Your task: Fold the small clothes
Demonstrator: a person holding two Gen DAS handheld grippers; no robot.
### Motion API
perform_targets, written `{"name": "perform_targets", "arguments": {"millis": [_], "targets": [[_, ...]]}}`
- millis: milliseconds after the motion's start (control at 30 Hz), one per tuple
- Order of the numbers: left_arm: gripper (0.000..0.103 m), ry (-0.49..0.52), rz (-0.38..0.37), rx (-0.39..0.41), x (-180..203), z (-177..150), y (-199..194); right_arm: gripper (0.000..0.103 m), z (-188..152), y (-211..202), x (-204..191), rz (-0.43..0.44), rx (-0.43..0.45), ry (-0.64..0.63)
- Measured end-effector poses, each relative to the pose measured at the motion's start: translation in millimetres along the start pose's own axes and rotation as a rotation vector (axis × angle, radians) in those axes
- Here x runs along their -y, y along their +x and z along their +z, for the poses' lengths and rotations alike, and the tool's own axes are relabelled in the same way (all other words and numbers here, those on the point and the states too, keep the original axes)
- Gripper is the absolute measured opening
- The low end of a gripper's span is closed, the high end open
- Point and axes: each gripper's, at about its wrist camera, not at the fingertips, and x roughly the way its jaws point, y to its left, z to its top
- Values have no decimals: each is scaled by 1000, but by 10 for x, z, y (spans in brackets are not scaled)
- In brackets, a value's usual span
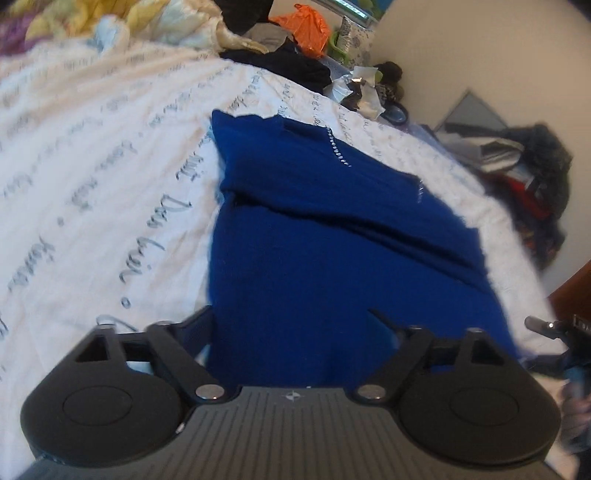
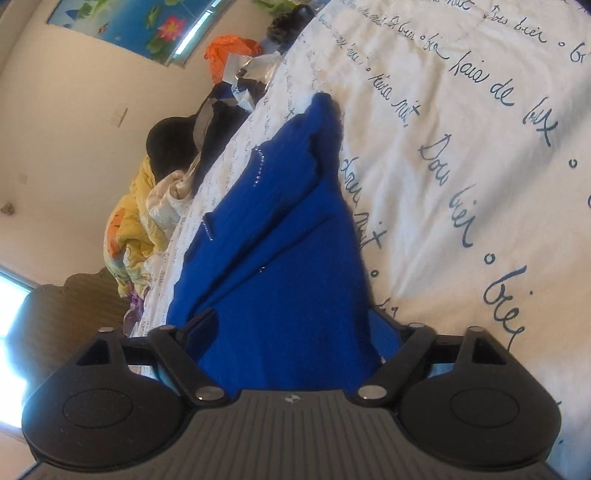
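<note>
A royal-blue knit garment (image 1: 332, 229) with small rhinestone lines lies on a white bedsheet (image 1: 110, 166) printed with script. Its near edge runs up between the fingers of my left gripper (image 1: 291, 328), whose jaws stand apart around the cloth. In the right wrist view the same garment (image 2: 280, 258) rises from the sheet (image 2: 480, 147) into my right gripper (image 2: 295, 332), its fingers also spread around the fabric. The fingertips of both are hidden by cloth. The right gripper shows at the left view's right edge (image 1: 554, 328).
A crumpled yellow and white duvet (image 1: 129, 22), black clothes (image 1: 291, 66), an orange bag (image 1: 306, 26) and crumpled wrappers (image 1: 354, 88) lie at the bed's far side. A clothes pile (image 1: 524, 177) sits past the bed's right edge. A wall poster (image 2: 140, 26) hangs above.
</note>
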Motion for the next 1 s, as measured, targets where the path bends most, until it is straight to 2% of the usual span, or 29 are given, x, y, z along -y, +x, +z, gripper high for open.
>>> {"name": "perform_targets", "arguments": {"millis": [33,67,133,200,267,333,367,400,433,467,500,533,600,667,733,767,800,833,867,900,967,1000], "targets": [[24,47,72,5,66,5,19,4,8,42,-6,-49,-25,-10],[6,78,119,-4,91,23,41,3,8,104,7,-87,-56,-21],[4,44,124,-30,-8,104,25,4,-28,80,21,-79,-37,-32],[4,56,185,6,-85,151,-88,4,-52,-76,-22,-101,18,-73],[5,62,172,2,-191,157,-135,3,-41,-234,59,-94,69,-60],[8,67,178,-18,-240,99,-105,2,-23,-234,212,-141,63,-30],[8,81,175,-3,-223,61,-137,3,-34,-231,280,-98,59,9],[9,75,157,-12,-217,34,-171,7,-51,-242,301,-81,60,51],[31,37,135,-28,-231,3,-236,10,-86,-268,282,-78,54,67],[48,-12,94,-43,-264,-45,-310,27,-134,-300,242,-63,38,65],[78,-69,43,-44,-312,-123,-403,59,-192,-345,204,-31,16,53],[87,-122,-1,-44,-349,-227,-500,82,-279,-415,181,8,5,43],[87,-170,-53,-53,-357,-459,-660,83,-498,-562,173,67,-6,35],[84,-175,-75,-55,-309,-637,-780,80,-700,-625,224,78,-46,63],[69,-168,-75,-63,-212,-729,-820,80,-850,-667,188,87,-68,48],[59,-144,-50,-60,-156,-744,-817,80,-899,-651,144,87,-89,38],[24,-102,-14,-65,-98,-748,-789,72,-935,-630,94,83,-104,21],[10,-69,27,-75,-72,-740,-751,34,-956,-597,28,51,-124,-21],[11,-54,42,-76,-84,-721,-743,12,-983,-511,-45,-8,-163,-72],[11,-37,43,-82,-106,-703,-748,3,-1006,-468,-67,-52,-186,-109],[11,32,113,-69,-103,-699,-794,2,-996,-560,-37,-62,-168,-131],[12,57,104,-72,-122,-716,-824,1,-975,-645,-3,-84,-143,-134]]}}
